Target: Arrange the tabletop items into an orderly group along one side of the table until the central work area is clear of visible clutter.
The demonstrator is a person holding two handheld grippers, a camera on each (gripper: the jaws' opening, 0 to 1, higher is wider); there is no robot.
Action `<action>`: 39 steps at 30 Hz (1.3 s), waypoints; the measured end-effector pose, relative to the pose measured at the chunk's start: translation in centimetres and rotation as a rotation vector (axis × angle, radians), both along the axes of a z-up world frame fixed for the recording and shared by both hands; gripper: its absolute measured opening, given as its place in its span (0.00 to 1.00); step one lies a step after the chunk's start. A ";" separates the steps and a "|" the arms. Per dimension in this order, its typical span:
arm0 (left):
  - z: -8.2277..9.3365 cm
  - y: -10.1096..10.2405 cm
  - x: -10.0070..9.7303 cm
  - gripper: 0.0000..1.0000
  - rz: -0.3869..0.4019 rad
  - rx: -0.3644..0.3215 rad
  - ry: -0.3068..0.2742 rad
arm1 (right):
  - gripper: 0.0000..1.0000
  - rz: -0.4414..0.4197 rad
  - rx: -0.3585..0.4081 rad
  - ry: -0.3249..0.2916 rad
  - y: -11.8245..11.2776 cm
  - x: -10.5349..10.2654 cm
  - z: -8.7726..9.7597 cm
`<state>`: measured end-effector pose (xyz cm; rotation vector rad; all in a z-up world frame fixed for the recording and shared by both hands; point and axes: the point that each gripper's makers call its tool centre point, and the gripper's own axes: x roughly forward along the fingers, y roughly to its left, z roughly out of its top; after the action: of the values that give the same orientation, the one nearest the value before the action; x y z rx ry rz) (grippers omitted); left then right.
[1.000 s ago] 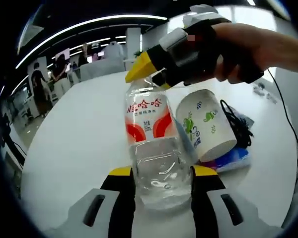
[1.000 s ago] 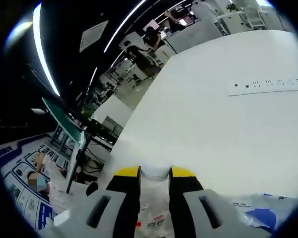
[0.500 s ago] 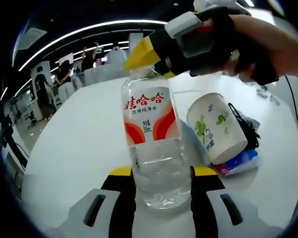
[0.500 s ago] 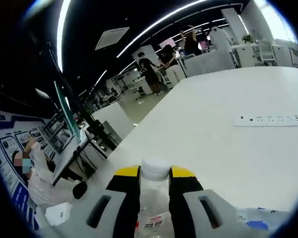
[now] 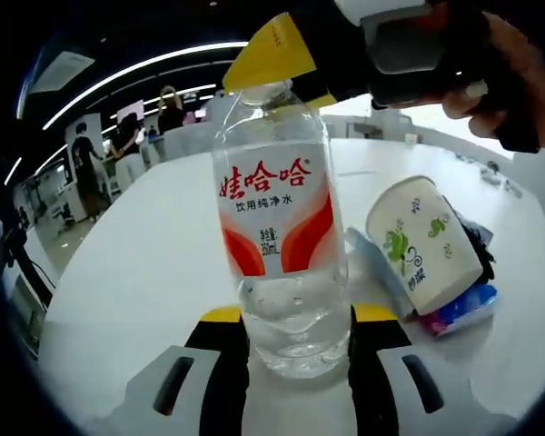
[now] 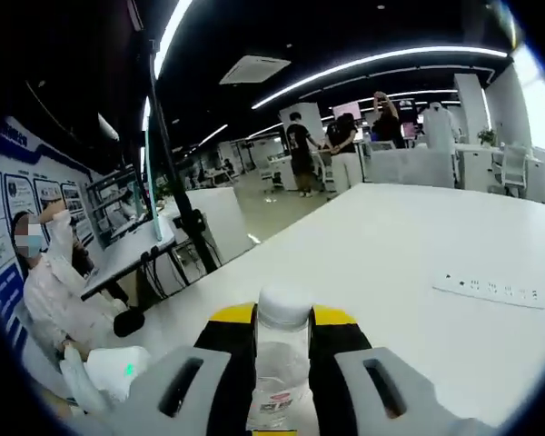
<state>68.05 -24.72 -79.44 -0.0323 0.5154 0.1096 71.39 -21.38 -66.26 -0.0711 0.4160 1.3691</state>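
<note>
Nearest in the left gripper view, the left gripper (image 5: 297, 329) has its jaws closed against the base of a water bottle (image 5: 279, 245), which stands upright over the white table (image 5: 136, 272). The right gripper (image 5: 295, 64) pinches the same bottle at its neck, just under the cap (image 6: 283, 302). Just beyond the bottle, a paper cup (image 5: 424, 242) lies tipped over a blue packet (image 5: 459, 311) and a dark cable, so the tidying looks barely under way, with nothing visibly grouped at an edge. The right gripper view adds what the left misses: a white power strip (image 6: 488, 288) lying well apart on the far tabletop.
</note>
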 end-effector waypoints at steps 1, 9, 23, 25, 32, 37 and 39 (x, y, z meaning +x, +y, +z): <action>-0.1 0.2 0.1 0.39 0.002 0.005 -0.002 | 0.17 0.014 0.005 -0.014 0.1 -0.3 0.1; -0.2 0.9 0.3 0.38 0.033 0.013 -0.019 | 0.17 0.130 0.016 -0.215 0.7 -2.5 0.8; -0.2 1.9 0.7 0.38 0.098 0.033 -0.048 | 0.17 0.295 0.047 -0.386 0.6 -4.2 1.3; -0.1 2.2 0.8 0.38 0.113 0.043 -0.049 | 0.17 0.306 0.055 -0.389 0.6 -4.1 1.3; -0.2 2.3 0.9 0.38 0.123 0.066 -0.048 | 0.17 0.312 0.063 -0.353 0.4 -3.5 1.1; -0.5 2.5 1.1 0.39 0.122 0.083 -0.049 | 0.17 0.322 0.072 -0.353 0.3 -3.7 1.0; -0.4 2.4 1.0 0.39 0.124 0.091 -0.051 | 0.17 0.326 0.074 -0.356 0.4 -3.7 1.0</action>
<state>69.10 -22.28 -79.81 0.0215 0.4569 0.2523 67.74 -21.00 -65.23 -0.3281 0.0531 1.6521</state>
